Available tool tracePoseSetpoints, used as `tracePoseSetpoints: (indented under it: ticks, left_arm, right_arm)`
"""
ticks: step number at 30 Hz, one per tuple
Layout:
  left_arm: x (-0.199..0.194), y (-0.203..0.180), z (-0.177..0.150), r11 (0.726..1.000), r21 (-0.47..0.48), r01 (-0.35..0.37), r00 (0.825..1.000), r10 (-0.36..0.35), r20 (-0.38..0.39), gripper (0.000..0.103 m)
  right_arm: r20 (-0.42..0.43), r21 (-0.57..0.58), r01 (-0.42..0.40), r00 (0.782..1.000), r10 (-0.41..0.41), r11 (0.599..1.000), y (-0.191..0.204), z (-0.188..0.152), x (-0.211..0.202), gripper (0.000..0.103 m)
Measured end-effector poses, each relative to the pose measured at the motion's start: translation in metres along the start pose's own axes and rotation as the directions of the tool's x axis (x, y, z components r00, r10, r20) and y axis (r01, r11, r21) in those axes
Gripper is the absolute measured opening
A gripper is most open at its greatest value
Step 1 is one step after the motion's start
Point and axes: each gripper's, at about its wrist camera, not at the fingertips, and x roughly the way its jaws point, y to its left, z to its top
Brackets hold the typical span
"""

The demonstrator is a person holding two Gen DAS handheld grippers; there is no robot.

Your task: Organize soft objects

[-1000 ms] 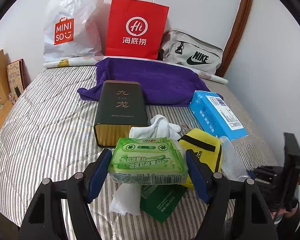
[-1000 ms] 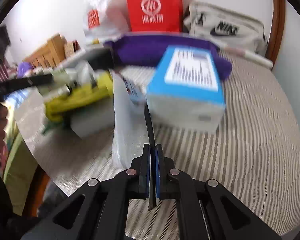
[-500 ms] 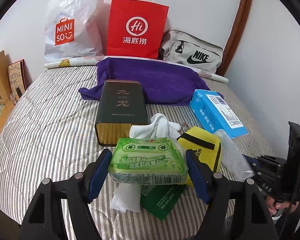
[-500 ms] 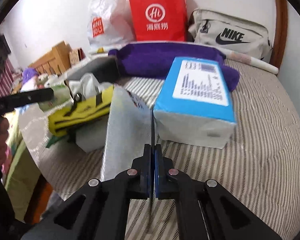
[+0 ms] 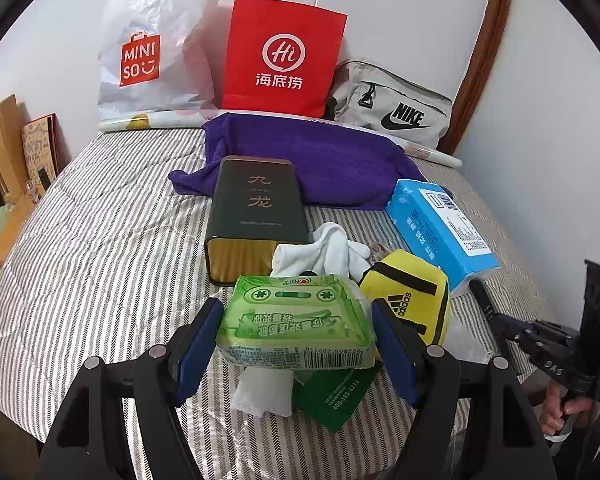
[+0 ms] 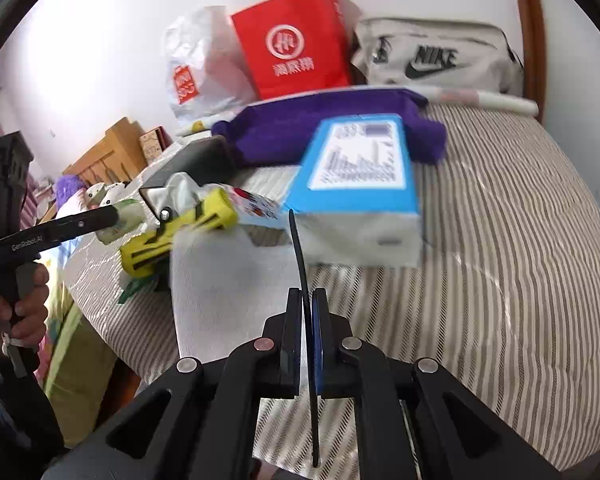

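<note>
The right claw [image 6: 307, 316], clamped on the black rim of a clear pouch [image 6: 228, 280], had lifted it off the bed's [image 6: 500, 240] near edge, opening its mouth for the green tissue pack [image 5: 294, 322] squeezed in the unmoved left claw [image 5: 298, 332]

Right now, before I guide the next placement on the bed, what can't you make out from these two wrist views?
- Right gripper: shut on a frosted plastic bag with a dark strip; motion blur and frosted plastic hide any contents.
- Green card, left wrist view: mostly covered by the green tissue pack.
- White socks: partly hidden behind that pack; count unclear.
- Blue tissue pack: label blurred, unreadable.
</note>
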Motion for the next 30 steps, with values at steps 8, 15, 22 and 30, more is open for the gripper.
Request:
tracePoseSetpoints:
  ticks: [8, 15, 22, 30]
  left_arm:
    - [0.002, 0.0, -0.002, 1.0, 0.003, 0.003, 1.0, -0.003, -0.006, 0.073]
    - [0.005, 0.004, -0.003, 1.0, -0.011, 0.0, 1.0, 0.0, -0.004, 0.073]
    - [-0.004, 0.006, -0.002, 1.0, 0.003, -0.016, 0.999, 0.016, 0.031, 0.071]
    - [-0.008, 0.012, 0.004, 0.999, -0.013, -0.031, 0.999, 0.031, 0.037, 0.071]
  right_arm:
    - [-0.062, 0.007, 0.031, 0.998, -0.03, 1.0, -0.008, -0.008, 0.015, 0.009]
    - [-0.069, -0.015, 0.018, 0.997, -0.019, 1.0, -0.004, -0.012, 0.027, 0.004]
    - [-0.04, -0.044, 0.015, 0.999, -0.017, 0.999, 0.003, -0.011, 0.014, 0.003]
    - [0.009, -0.053, 0.04, 0.999, -0.04, 0.998, 0.004, -0.004, -0.015, 0.003]
